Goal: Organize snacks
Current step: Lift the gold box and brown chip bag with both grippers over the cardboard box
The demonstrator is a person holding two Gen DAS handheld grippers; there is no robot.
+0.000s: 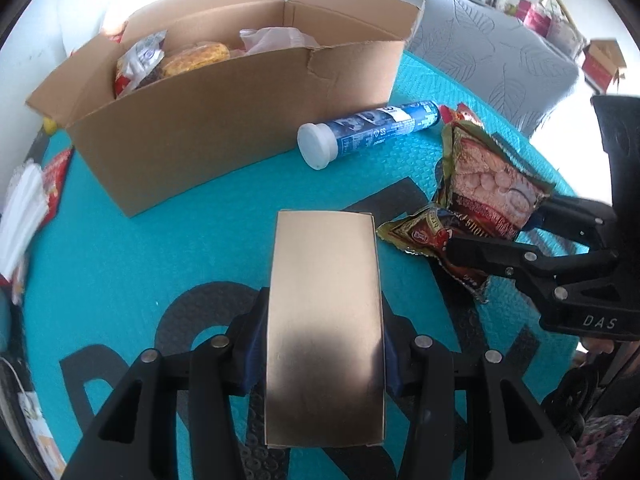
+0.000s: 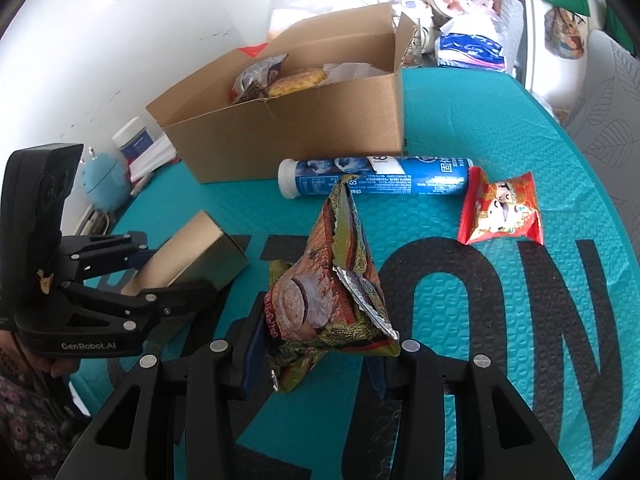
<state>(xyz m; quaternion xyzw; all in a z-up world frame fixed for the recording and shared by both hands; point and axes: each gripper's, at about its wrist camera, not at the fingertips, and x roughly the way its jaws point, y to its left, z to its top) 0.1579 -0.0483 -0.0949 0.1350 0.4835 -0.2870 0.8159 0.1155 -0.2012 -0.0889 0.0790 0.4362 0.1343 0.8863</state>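
Note:
My left gripper [image 1: 324, 360] is shut on a plain gold carton [image 1: 324, 320], held above the teal table mat [image 1: 120, 248]; the right wrist view shows that gripper [image 2: 172, 276] and its carton [image 2: 196, 256] at the left. My right gripper [image 2: 316, 360] is shut on a crumpled, torn-open brown and gold snack packet [image 2: 332, 292], which stands upright between the pads. The left wrist view has this gripper [image 1: 500, 232] and the packet [image 1: 492, 196] at the right. An open cardboard box [image 1: 224, 120] [image 2: 300, 132] holding several snacks stands behind both.
A blue tube with a white cap [image 1: 368, 128] [image 2: 380, 180] lies in front of the box. A small red packet [image 2: 504, 208] lies at its far end. White and red packs [image 1: 28, 208] crowd the left table edge. A grey patterned chair [image 1: 500, 52] stands beyond the right side.

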